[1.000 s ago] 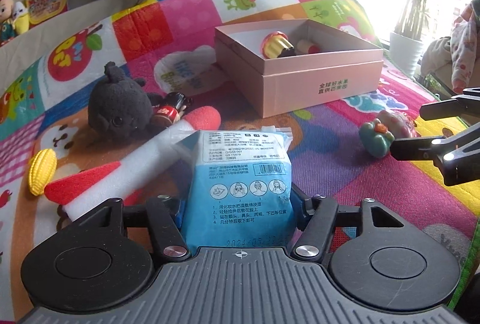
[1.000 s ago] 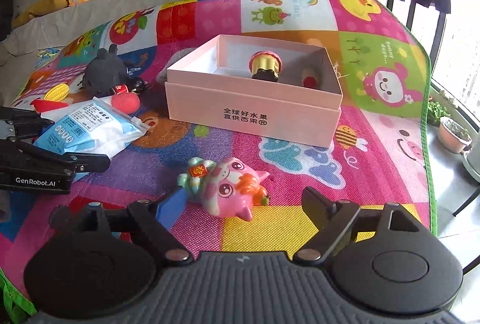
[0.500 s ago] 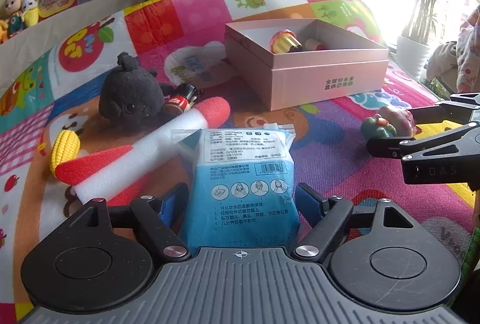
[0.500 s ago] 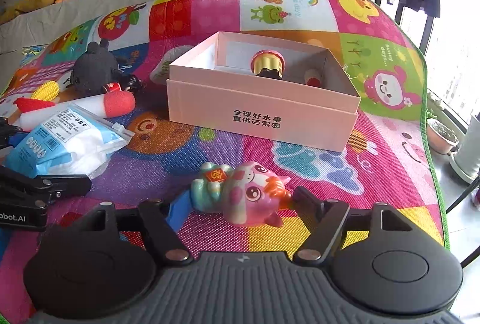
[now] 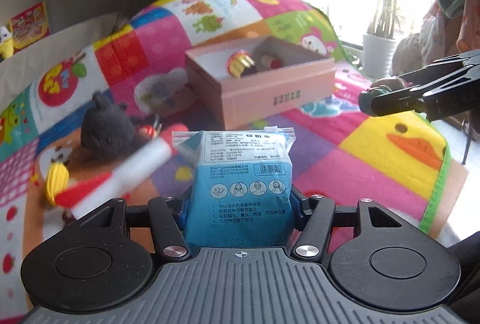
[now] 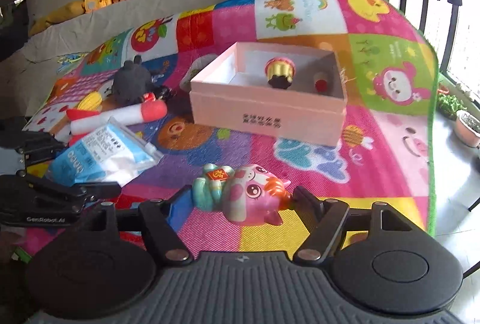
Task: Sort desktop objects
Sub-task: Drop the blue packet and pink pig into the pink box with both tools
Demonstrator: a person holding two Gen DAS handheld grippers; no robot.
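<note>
Against the earlier frames, both grippers have come up off the mat (image 6: 315, 174) with their loads, and the pink box (image 6: 267, 110), the landmark here, now sits lower and farther off in both views. The left gripper (image 5: 238, 208) has just been closing its jaws and now grasps the blue packet (image 5: 240, 183), which earlier lay on the mat and now stands clamped between the jaws, in front of the box and to its left. The right gripper (image 6: 240, 201) closed earlier in the last second and is clenched on the pink pig toy (image 6: 249, 198), which is lifted in front of the box; in the left view that gripper (image 5: 387, 101) shows just right of the box, higher than before. Inside the box lie a yellow-and-red cupcake toy (image 6: 279, 71) and a small red-topped piece (image 6: 322, 82). Left of the box rest a dark plush (image 6: 132, 80), a red-and-white foam rocket (image 6: 120, 115) and a yellow corn toy (image 6: 91, 101), all in their old places. The packet carries Chinese print, a barcode, four small face pictograms and a stamped date beginning 2024/05. The left gripper's body (image 6: 36, 204) reads "GenRobot.AI". The box front bears a short line of Chinese text, too blurred now to read.
</note>
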